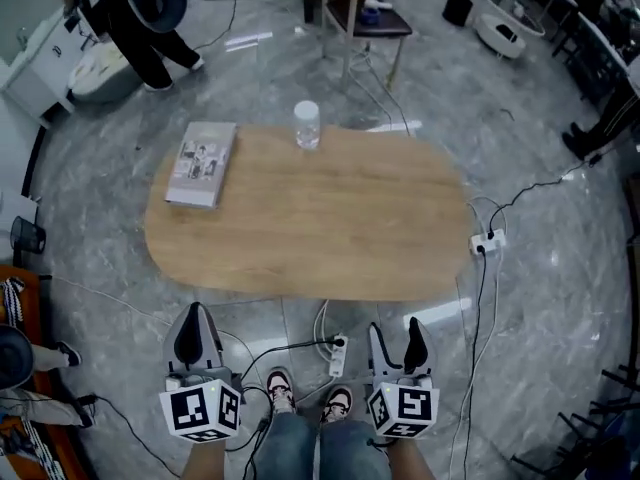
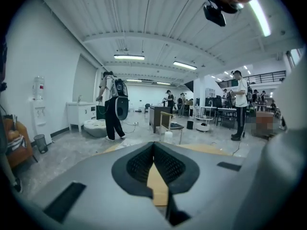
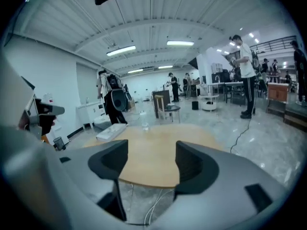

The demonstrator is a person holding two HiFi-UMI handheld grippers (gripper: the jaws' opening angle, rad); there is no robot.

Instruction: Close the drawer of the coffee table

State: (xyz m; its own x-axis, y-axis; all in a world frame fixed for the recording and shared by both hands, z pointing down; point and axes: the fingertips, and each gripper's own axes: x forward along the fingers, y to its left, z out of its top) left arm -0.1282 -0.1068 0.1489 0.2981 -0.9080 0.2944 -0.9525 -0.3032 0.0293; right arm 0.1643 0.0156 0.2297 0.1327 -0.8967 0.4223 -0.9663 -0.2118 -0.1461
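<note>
The left hand-held gripper (image 1: pixel 195 316), jaws together, and right hand-held gripper (image 1: pixel 396 330), jaws apart and empty, are hovering; pushing the unseen drawer squarely seems wise.

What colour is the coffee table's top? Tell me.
Light wood-grain tan across the whole coffee table top; the head view shows it best.

No lettering can be read anywhere; the book (image 1: pixel 202 163) at the upper left of the bench (image 1: pixel 330 228) has a printed cover with pictures, its title too small to make out; the marker cubes (image 1: pixel 200 410) at the bottom of the head view bear only black-and-white square patterns, not letters or numbers.
</note>
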